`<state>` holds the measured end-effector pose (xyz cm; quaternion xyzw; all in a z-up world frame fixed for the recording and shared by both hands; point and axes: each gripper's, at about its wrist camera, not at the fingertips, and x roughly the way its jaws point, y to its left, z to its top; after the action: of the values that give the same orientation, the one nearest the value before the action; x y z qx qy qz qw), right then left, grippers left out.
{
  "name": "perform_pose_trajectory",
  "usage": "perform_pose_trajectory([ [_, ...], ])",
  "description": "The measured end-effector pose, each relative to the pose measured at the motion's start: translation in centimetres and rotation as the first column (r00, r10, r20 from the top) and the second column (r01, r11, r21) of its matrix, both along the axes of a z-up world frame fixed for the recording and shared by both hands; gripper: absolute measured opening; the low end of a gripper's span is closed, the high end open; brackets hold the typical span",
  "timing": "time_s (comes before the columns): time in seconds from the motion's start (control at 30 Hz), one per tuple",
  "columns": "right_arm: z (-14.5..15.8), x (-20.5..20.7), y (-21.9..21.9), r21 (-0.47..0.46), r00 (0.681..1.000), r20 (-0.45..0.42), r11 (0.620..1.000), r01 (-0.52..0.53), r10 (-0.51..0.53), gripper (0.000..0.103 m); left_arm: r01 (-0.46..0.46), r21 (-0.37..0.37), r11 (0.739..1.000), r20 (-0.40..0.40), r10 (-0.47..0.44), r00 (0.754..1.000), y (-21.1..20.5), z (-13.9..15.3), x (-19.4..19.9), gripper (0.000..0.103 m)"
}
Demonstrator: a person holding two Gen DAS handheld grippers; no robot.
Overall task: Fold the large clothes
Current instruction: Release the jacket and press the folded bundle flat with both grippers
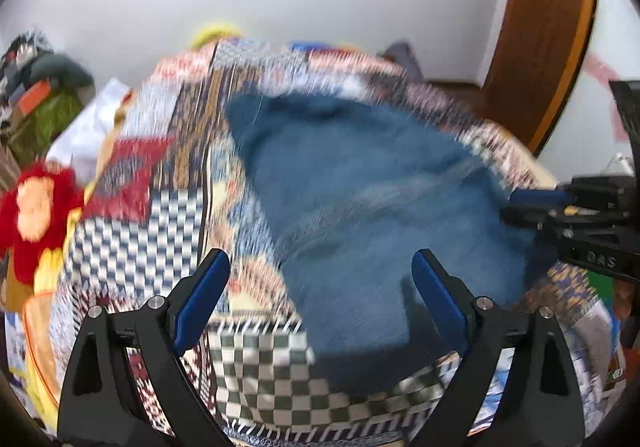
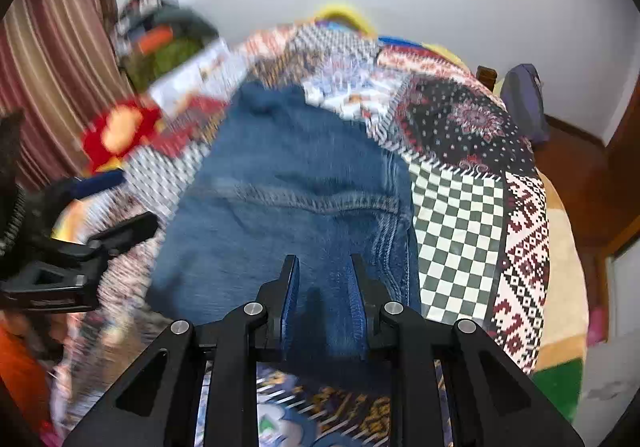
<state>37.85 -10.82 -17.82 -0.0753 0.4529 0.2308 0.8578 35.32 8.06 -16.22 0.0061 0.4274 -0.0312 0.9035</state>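
Patchwork quilt (image 2: 456, 215) covers a bed, its right edge dropping to wooden floor (image 2: 576, 175). Blue jeans (image 2: 288, 183) lie mid-quilt. Right gripper (image 2: 324, 267) pinches the jeans' near hem between narrowed fingers. Left gripper (image 1: 320, 263) hovers spread wide over the denim's left edge, holding nothing.

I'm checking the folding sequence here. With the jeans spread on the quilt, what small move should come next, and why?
Probably lower the left gripper onto the near edge of the jeans and close. Its jaws stand wide open above the denim, holding nothing, while the right gripper seems to pinch a seamed edge already. Both views are blurred, so the grip is not certain. The jeans lie on the patchwork quilt.
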Motion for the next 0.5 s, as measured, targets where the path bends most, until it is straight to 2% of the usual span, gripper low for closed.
perform_pose_trajectory([
  [0.07,-2.1,0.8,0.9,-0.098,1.000,-0.009,0.995,0.004,-0.005,0.020,-0.001,0.002,1.000,-0.058,0.001,0.998,0.3,-2.5,0.3,0.095],
  [0.17,-5.2,1.3,1.1,-0.163,1.000,-0.019,0.986,-0.027,0.024,0.020,-0.009,-0.045,0.999,-0.043,0.008,0.999,0.5,-4.1,0.0,0.100],
  [0.3,-5.4,0.5,0.5,-0.164,0.998,0.029,0.985,-0.049,0.055,0.020,-0.012,-0.058,0.998,-0.029,0.010,1.000,0.6,-4.5,-0.5,0.101],
  [0.5,-5.3,-0.6,-0.1,-0.190,0.996,0.052,0.980,-0.055,0.066,0.020,-0.006,-0.051,0.999,-0.024,0.005,1.000,0.8,-4.7,-0.9,0.101],
])
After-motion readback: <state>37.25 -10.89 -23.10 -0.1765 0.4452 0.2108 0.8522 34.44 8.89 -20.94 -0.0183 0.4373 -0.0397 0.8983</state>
